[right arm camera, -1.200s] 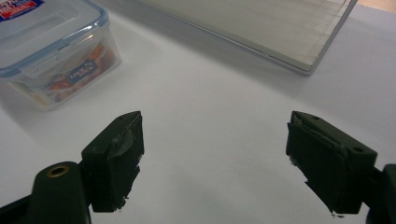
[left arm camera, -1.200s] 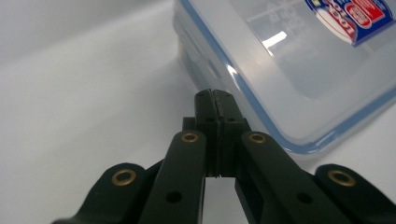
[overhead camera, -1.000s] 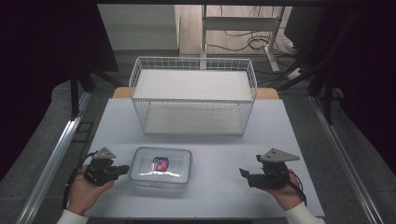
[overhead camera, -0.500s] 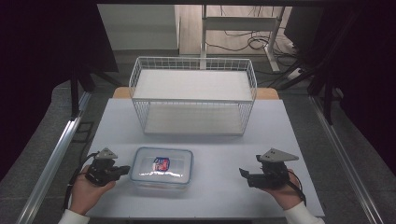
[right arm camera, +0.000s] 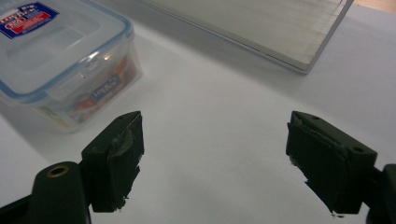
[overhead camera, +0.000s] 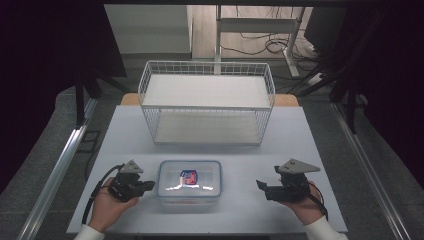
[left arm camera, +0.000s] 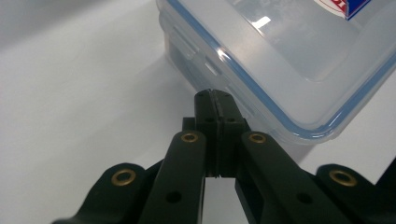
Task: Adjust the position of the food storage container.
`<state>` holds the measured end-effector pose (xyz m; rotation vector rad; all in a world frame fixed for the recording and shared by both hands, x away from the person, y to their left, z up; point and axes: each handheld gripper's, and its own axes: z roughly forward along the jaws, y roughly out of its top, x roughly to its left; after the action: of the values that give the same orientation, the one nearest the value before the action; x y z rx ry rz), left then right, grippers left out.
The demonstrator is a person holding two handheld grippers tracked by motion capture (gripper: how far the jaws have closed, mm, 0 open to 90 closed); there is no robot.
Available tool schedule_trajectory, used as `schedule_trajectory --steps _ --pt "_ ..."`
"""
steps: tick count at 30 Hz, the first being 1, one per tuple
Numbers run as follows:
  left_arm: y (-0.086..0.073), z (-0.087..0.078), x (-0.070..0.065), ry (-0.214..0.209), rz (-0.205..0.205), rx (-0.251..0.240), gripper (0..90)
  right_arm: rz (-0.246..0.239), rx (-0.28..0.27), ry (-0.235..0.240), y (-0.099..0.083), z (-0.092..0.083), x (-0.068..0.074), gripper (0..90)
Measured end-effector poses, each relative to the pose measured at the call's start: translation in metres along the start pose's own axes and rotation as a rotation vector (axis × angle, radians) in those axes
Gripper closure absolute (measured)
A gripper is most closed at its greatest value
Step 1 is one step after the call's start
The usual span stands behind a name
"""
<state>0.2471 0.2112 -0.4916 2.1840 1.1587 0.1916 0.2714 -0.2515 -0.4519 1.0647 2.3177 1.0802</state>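
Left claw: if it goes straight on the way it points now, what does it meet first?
Most likely the clear plastic lidded container with blue seal. The left claw, jaws shut, points at its near side wall by a latch flap; whether the tips already touch it is unclear.

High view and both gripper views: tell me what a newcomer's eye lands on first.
First the clear lidded container with a blue seal and a red-and-blue label, at the table's near edge between the two hands. Behind it a white wire basket stands at the middle of the table. The left gripper, jaws shut, has its tip right at the container's side, while the right gripper stands wide open, off to the container's other side.
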Motion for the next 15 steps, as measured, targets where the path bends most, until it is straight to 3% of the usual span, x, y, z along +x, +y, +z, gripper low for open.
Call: schedule_trajectory --steps 11,15 --pt "0.011 0.018 -0.013 -0.005 0.03 0.036 89.8 -0.001 -0.001 0.0 0.0 0.0 0.0 19.4" --pt "0.022 0.029 -0.021 -0.006 0.058 0.049 89.8 -0.006 0.001 0.0 0.0 0.001 0.001 19.4"
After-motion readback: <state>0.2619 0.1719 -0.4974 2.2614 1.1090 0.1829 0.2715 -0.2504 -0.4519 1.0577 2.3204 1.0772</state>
